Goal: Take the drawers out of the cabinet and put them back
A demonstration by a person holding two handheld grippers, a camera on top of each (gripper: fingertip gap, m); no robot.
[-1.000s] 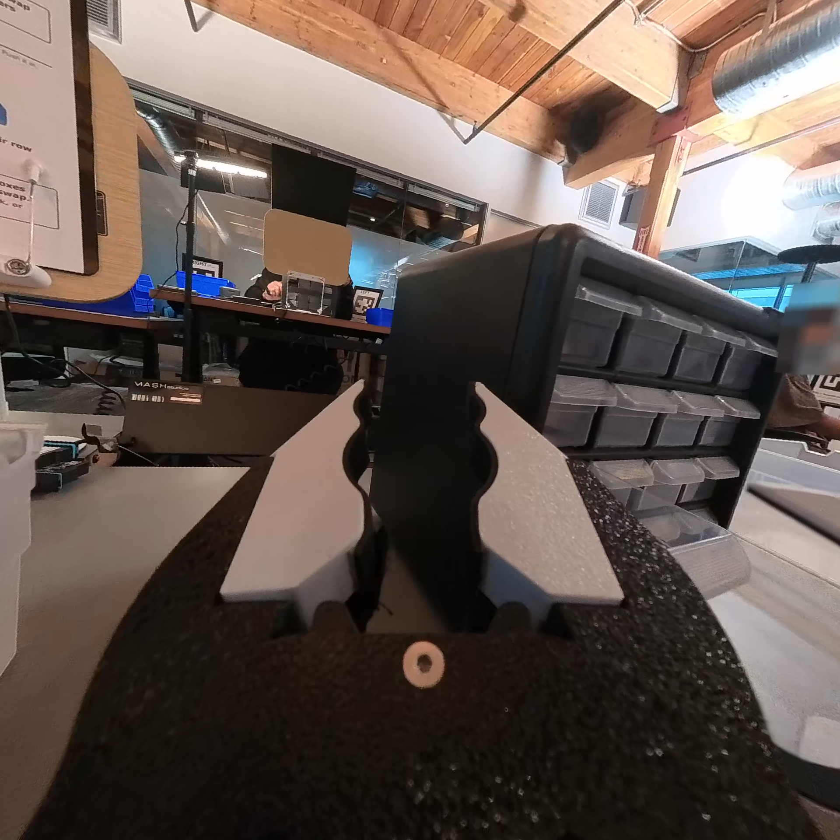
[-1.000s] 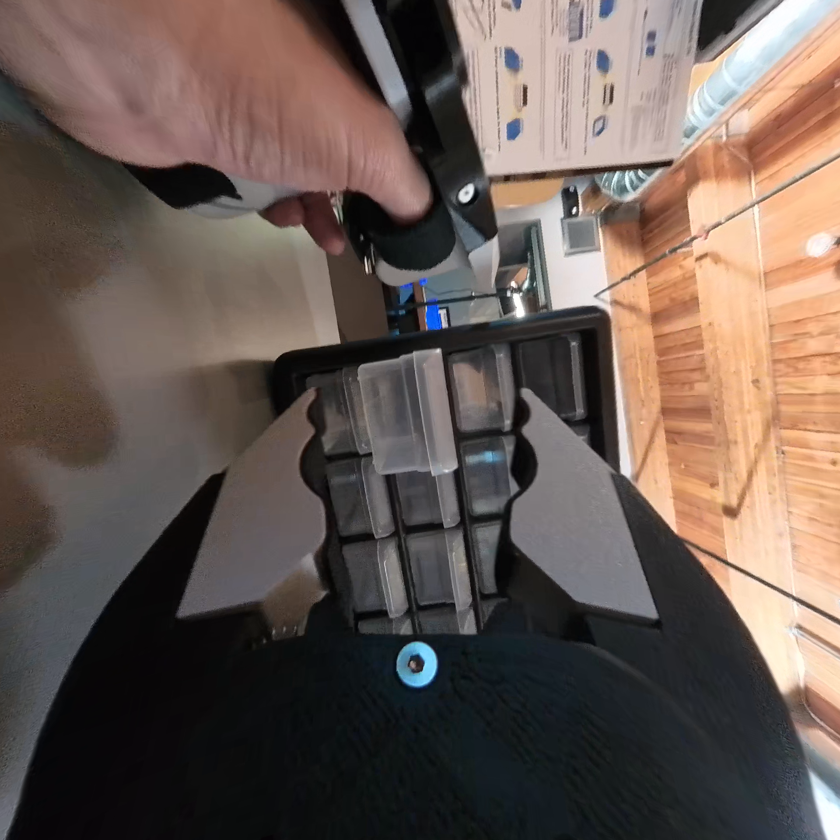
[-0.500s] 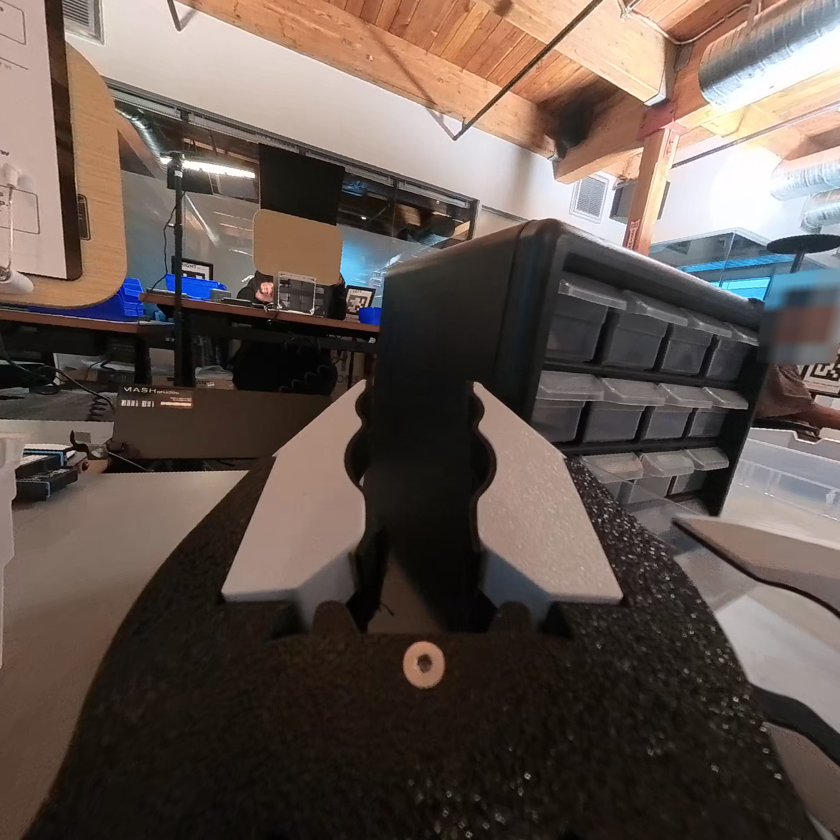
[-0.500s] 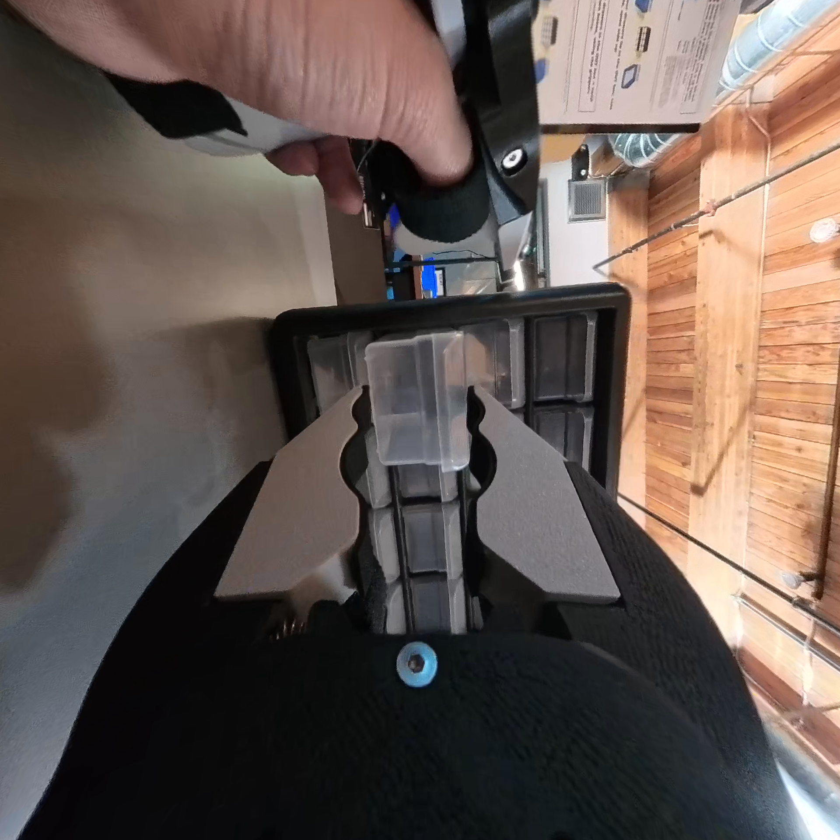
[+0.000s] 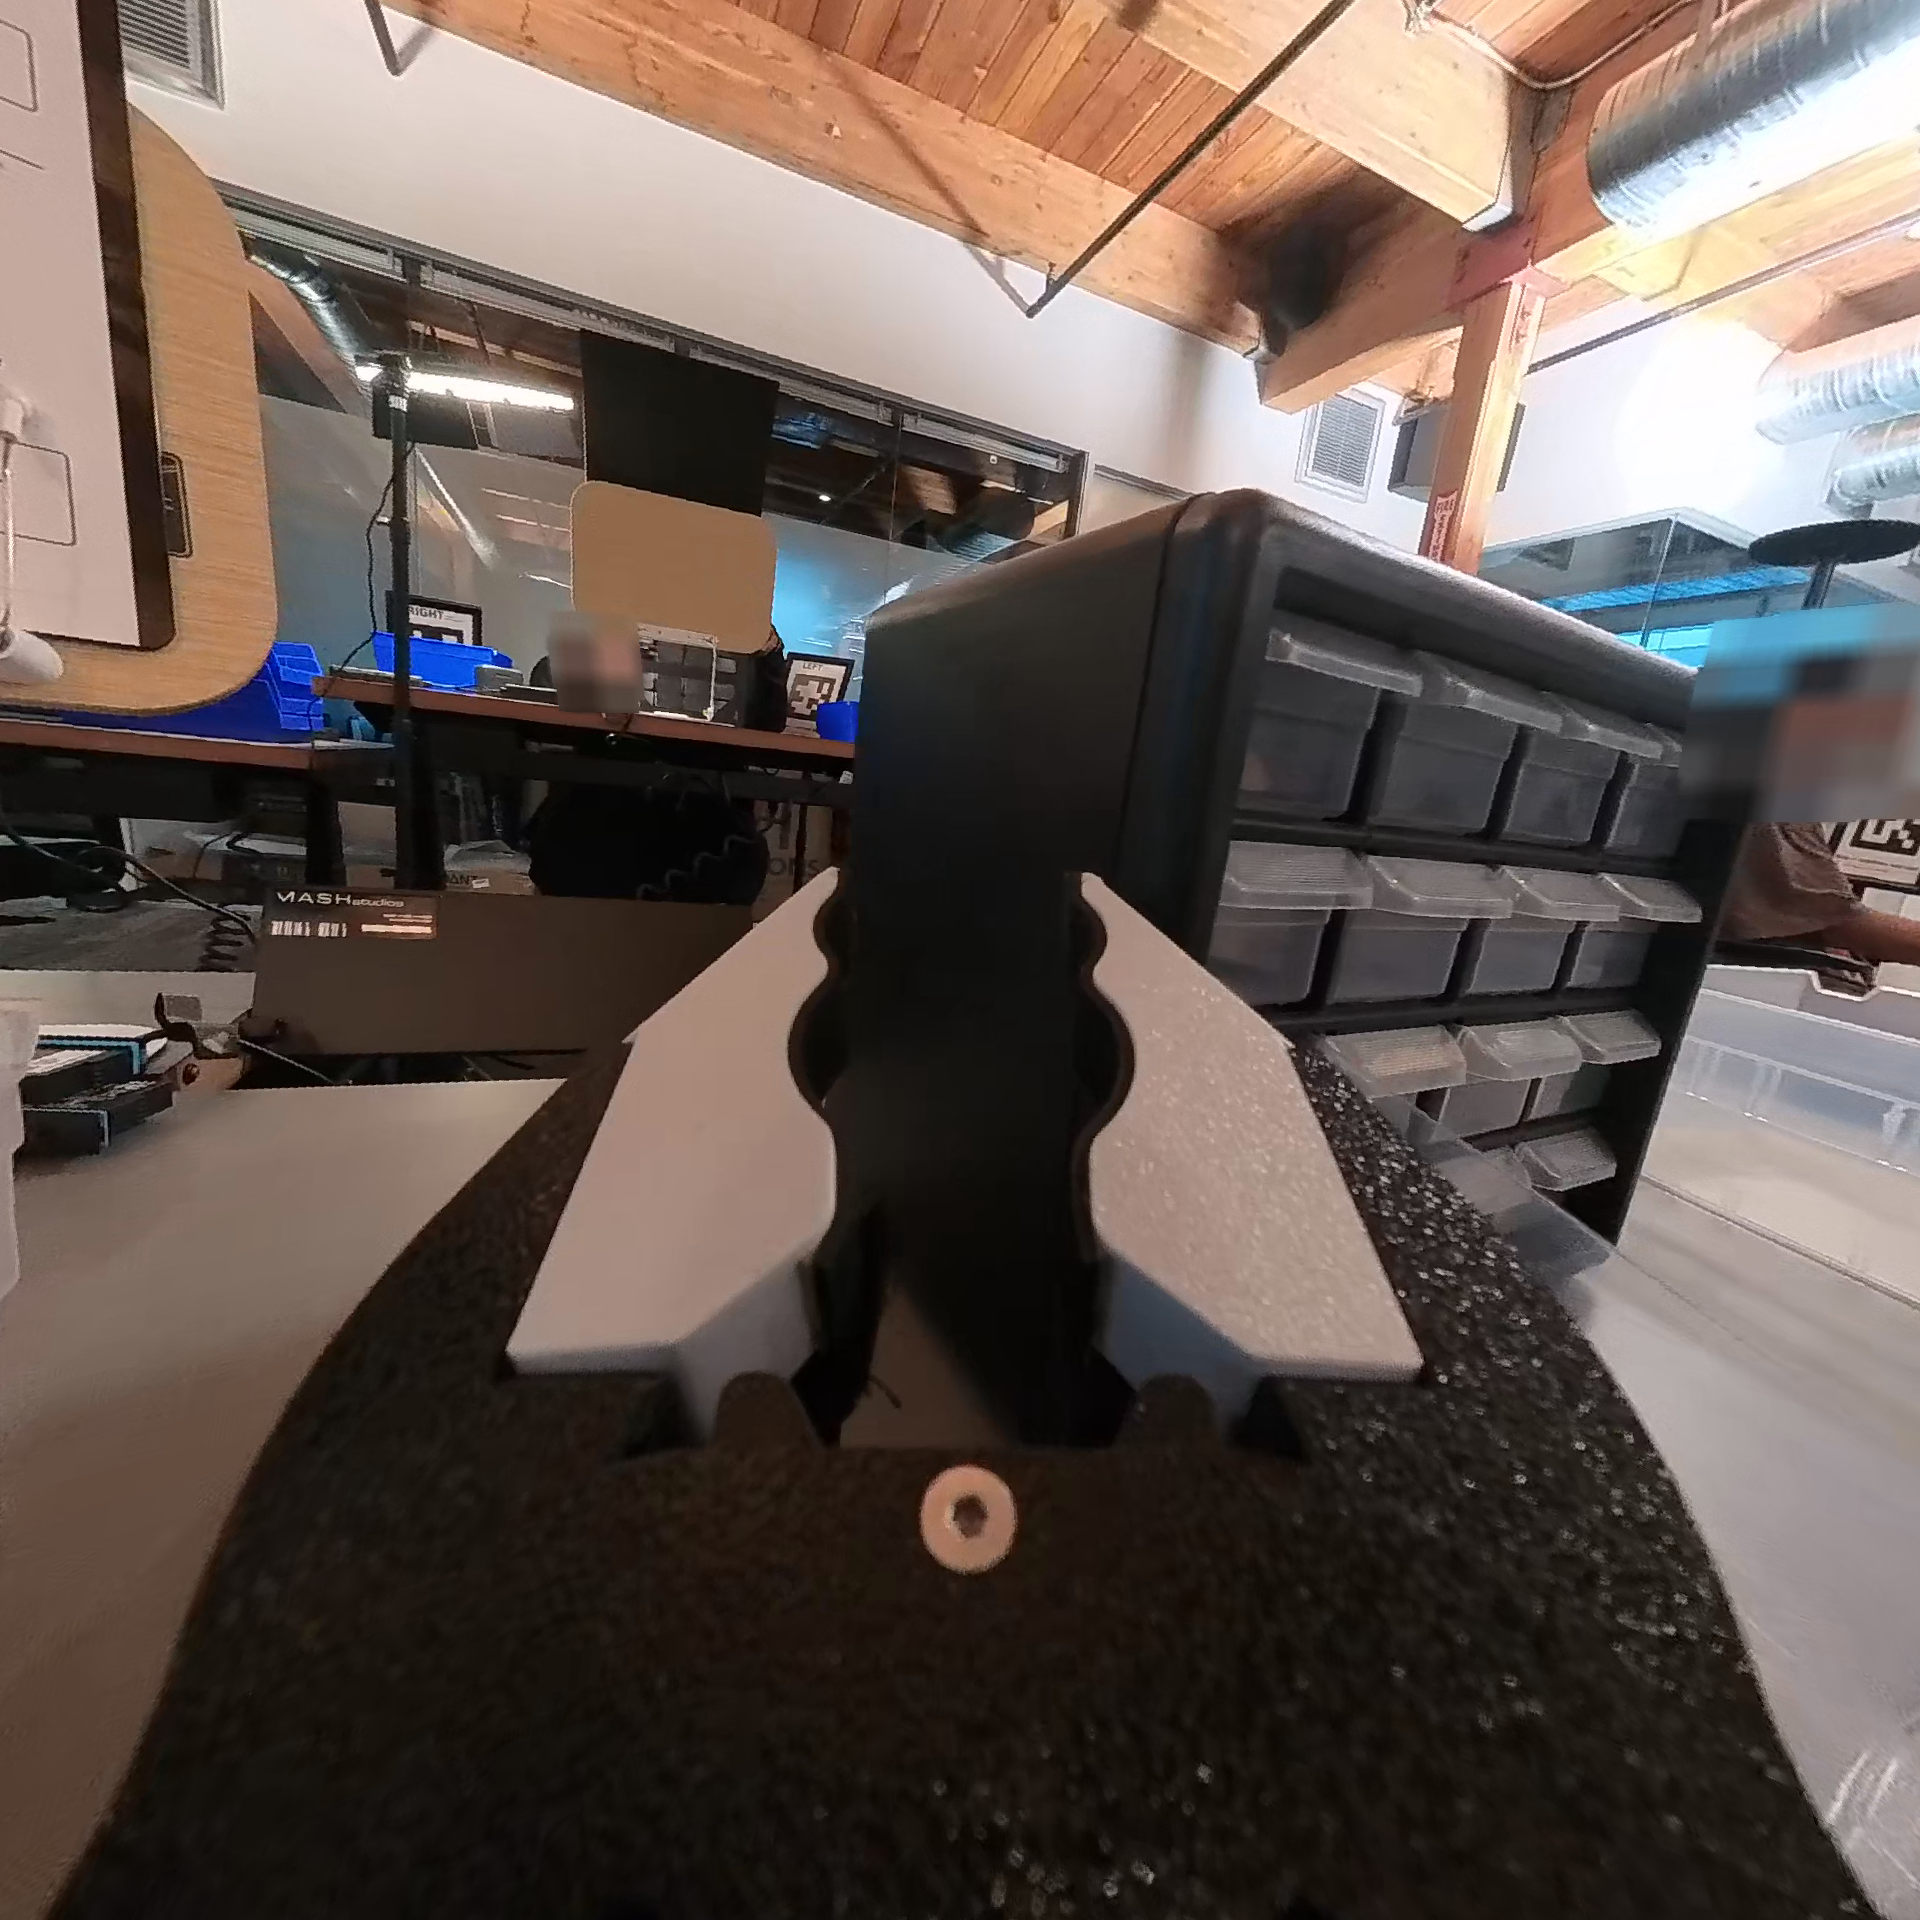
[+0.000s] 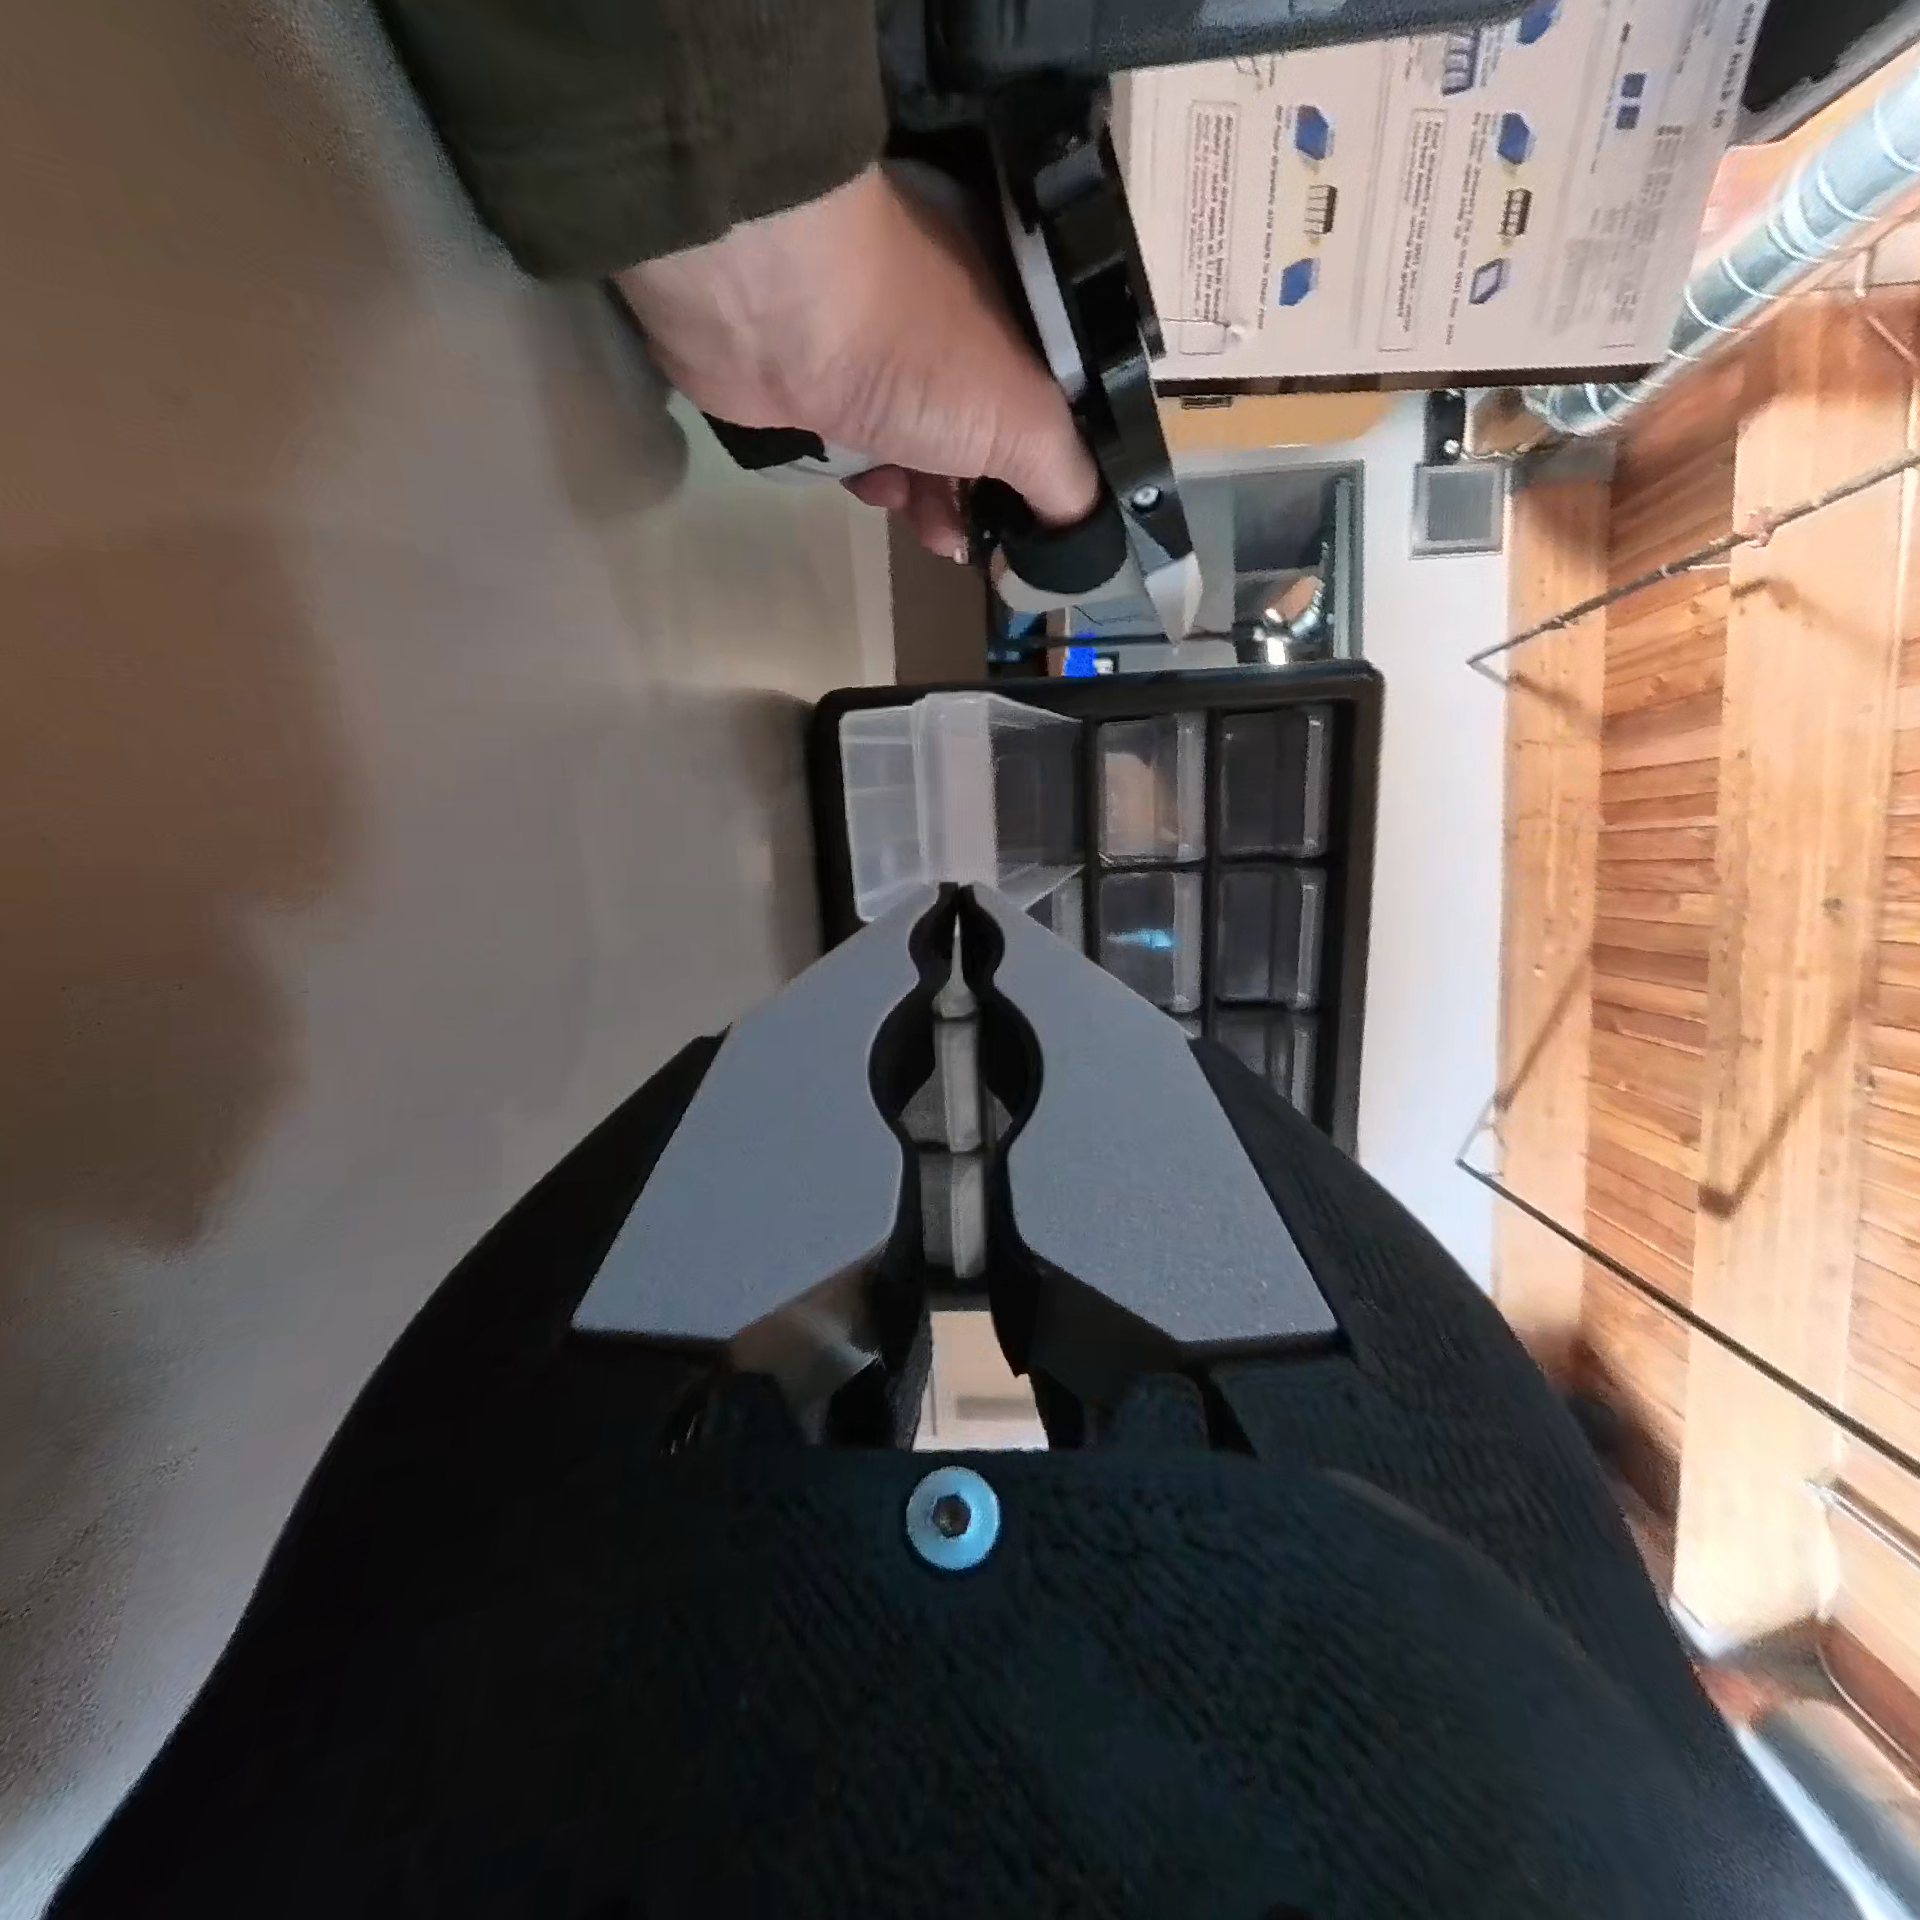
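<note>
A black cabinet (image 5: 997, 790) with rows of clear drawers stands on the grey table (image 5: 208, 1299). My left gripper (image 5: 956, 925) is open, its jaws apart, close up against the cabinet's bare side wall. I cannot tell whether it touches. The right wrist view is rolled sideways, with the table to the left. There my right gripper (image 6: 958, 906) is shut on the front lip of a clear drawer (image 6: 956, 800) that sticks out of the cabinet (image 6: 1340, 935), in the row nearest the table. That drawer shows dimly low in the left wrist view (image 5: 1507, 1195).
A hand (image 6: 883, 395) holds the left gripper (image 6: 1132, 540) at the cabinet's side. A clear plastic bin (image 5: 1818, 1070) stands to the cabinet's right. Small dark items (image 5: 83, 1081) lie at the table's left. A poster board (image 6: 1403, 187) stands behind.
My right gripper has closed from wide open onto the protruding drawer's front lip. The drawer has drawn farther out of the cabinet. The left gripper has stayed by the cabinet's side.
</note>
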